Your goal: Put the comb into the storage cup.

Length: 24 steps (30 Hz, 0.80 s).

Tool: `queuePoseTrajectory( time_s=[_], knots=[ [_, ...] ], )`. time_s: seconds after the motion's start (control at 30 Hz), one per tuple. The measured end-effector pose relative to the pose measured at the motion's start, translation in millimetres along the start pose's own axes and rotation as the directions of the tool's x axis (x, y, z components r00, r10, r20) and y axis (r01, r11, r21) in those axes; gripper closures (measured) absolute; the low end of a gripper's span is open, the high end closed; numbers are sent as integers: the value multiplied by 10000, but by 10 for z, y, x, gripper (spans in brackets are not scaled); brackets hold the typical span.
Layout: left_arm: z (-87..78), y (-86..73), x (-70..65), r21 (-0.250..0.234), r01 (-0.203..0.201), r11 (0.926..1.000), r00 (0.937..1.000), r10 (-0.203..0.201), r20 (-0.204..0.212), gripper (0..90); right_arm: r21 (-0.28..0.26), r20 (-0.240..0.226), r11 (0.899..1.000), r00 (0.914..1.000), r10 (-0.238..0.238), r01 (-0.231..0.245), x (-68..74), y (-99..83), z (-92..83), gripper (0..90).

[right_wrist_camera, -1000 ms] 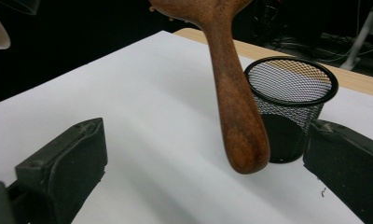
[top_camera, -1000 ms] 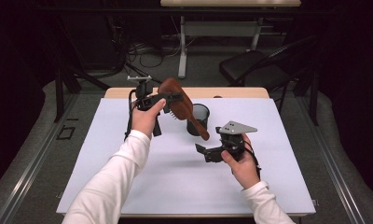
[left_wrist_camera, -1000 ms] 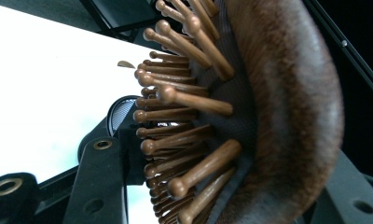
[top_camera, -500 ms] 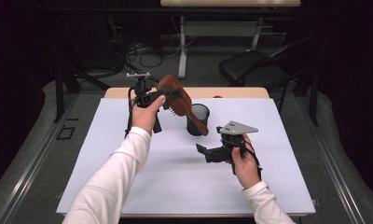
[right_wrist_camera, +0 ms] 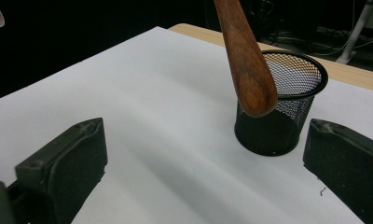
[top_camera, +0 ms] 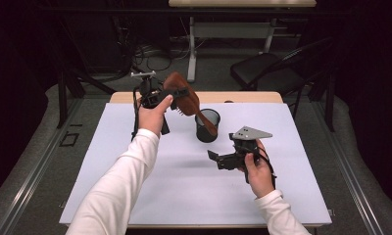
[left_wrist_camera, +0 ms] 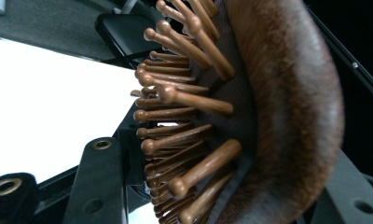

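Note:
A brown wooden hairbrush (top_camera: 185, 99) is held above the white table, and my left gripper (top_camera: 176, 96) is shut on its head. In the left gripper view its bristles and dark cushion (left_wrist_camera: 278, 102) sit between the black jaws of that gripper (left_wrist_camera: 222, 186). The handle slants down to the right, its tip (right_wrist_camera: 250, 79) over the near rim of a black mesh cup (top_camera: 207, 126). My right gripper (top_camera: 217, 159) hovers low in front of the cup. It is open with nothing between its jaws (right_wrist_camera: 205, 168), and it faces the cup (right_wrist_camera: 280, 107).
A white sheet (top_camera: 184, 196) covers the table, with a strip of bare wood (top_camera: 243, 97) along the far edge. A black chair (top_camera: 267, 68) and desk legs stand on the floor beyond it.
The brush's handle tip has risen slightly at the cup's rim as the left hand shifted a little. The right gripper has stayed where it was.

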<state>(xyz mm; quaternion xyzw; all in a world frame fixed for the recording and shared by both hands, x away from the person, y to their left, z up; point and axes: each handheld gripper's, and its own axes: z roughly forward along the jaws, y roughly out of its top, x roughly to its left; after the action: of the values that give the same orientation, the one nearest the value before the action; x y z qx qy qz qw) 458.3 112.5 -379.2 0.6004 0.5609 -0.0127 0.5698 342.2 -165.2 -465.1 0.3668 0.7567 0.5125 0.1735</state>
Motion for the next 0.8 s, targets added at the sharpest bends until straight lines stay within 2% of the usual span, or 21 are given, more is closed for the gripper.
queuePoseTrajectory(
  time_s=[0.6,0.8],
  knots=[
    [18,103,-42,-427,-16,9991,9998,7,-203,474,12,41,9998,9998,193,-193,-39,-4,-13,0],
    [18,132,-33,-487,13,9988,9994,-29,-338,474,-43,-101,9998,9997,215,-215,-33,-2,-15,0]
  ],
)
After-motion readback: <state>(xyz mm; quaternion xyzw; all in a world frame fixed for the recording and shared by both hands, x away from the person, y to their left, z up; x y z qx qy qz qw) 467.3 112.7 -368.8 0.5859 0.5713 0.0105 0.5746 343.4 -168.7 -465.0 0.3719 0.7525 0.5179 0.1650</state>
